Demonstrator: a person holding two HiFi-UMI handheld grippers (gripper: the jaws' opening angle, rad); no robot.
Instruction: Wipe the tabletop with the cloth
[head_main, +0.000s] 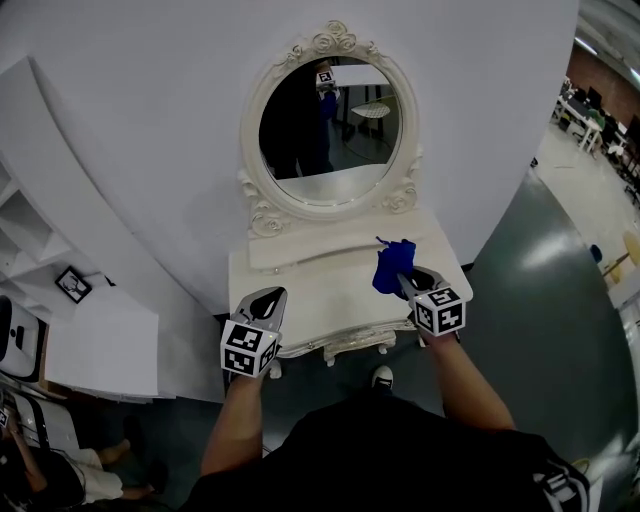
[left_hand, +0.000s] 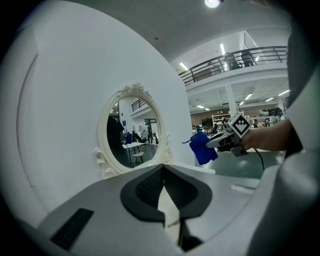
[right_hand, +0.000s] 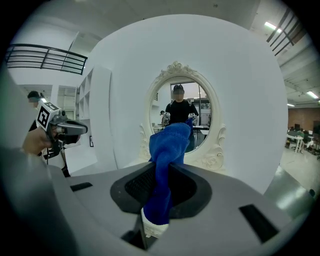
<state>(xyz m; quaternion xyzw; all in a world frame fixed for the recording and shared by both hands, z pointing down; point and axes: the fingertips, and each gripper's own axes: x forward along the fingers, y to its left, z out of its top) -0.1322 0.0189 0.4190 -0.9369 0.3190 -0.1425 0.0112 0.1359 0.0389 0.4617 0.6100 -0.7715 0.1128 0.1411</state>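
**A:** Head view first. Where's the cloth?

**B:** The blue cloth (head_main: 392, 266) is bunched over the table (head_main: 320, 295), toward its 2 o'clock corner, and the right gripper (head_main: 404, 281) holds it. The left gripper (head_main: 270, 298) sits at the table's 8 o'clock edge. The mirror (head_main: 330, 130) stands at 12.

**A:** Left gripper view?

**B:** Its jaws meet at the tips with nothing between them. The cloth shows at 2 o'clock, dangling from the right gripper. I can't tell whether it touches the table.

**A:** Right gripper view?

**B:** The jaws are clamped on the cloth, which stands up between them in front of the mirror. The left gripper is at 9 o'clock.
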